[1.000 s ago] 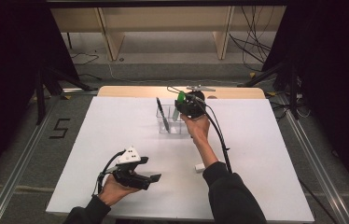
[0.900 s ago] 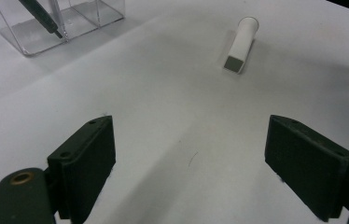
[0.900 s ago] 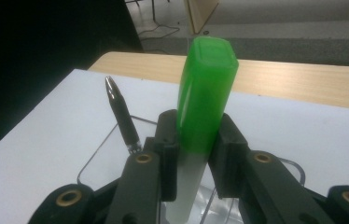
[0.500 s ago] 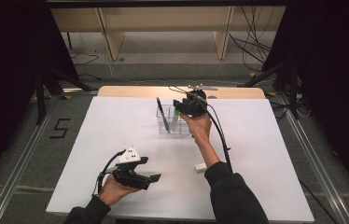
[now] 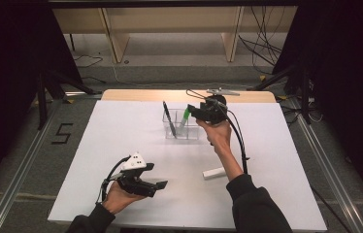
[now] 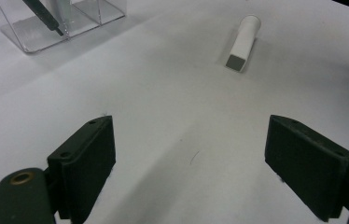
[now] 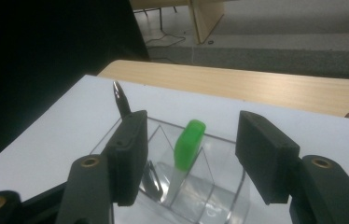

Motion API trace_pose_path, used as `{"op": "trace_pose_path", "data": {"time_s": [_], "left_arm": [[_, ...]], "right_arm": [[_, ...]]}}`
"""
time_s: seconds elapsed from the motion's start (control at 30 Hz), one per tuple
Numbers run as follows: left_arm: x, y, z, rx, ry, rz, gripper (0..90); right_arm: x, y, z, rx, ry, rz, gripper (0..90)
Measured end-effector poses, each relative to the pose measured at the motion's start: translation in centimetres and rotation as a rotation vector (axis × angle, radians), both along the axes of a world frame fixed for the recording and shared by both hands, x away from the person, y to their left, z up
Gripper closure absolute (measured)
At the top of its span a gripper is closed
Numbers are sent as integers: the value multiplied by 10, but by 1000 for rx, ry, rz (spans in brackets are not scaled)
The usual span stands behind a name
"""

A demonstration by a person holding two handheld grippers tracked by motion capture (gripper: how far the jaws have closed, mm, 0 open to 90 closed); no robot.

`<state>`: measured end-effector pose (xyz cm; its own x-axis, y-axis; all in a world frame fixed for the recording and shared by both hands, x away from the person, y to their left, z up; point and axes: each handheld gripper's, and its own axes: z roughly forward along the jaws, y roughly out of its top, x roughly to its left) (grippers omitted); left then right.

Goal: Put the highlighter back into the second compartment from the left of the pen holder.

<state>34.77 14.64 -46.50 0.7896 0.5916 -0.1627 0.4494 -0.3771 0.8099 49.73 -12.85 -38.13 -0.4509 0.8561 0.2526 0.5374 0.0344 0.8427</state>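
Note:
A clear plastic organizer (image 5: 182,130) stands at the back middle of the white table. A black pen (image 5: 168,116) leans in its left compartment. A green-capped marker (image 5: 185,115) stands tilted in the middle one. My right gripper (image 5: 195,110) hovers just right of the marker. Its jaws have just been opening, and the green cap (image 7: 189,140) stands free between them, with the pads off it. The pen tip (image 7: 120,99) rises behind the left jaw. My left gripper (image 5: 159,186) rests low near the front edge, open and empty (image 6: 191,122).
A short white stick (image 5: 214,173) lies on the table right of centre, and in the left gripper view the stick (image 6: 243,43) is ahead to the right. The organizer (image 6: 46,28) is ahead to the left. A wooden strip (image 5: 184,95) borders the far edge.
The right gripper's jaws opened and it drew back to the right and slightly up. The green marker is left standing in the organizer. The left gripper kept still.

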Motion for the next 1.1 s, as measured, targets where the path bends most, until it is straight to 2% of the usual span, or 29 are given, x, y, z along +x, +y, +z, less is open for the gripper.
{"op": "trace_pose_path", "data": {"time_s": [0.07,0.2,0.4,0.63,0.93,1.1], "left_arm": [[0,0,0,-2,3,1,158],[1,0,1,-37,23,0,158],[2,1,2,-35,23,10,159],[3,-2,3,-29,27,10,158],[4,-7,1,-17,46,17,158],[6,-11,1,-14,55,22,159]], "right_arm": [[-4,-4,1,0,-1,4,429],[-14,-12,2,-5,-13,19,412],[-30,-24,5,4,-32,46,397],[-50,-35,3,-7,-47,69,377],[-71,-47,-5,-6,-55,91,356],[-82,-54,-10,-27,-67,90,352]]}}
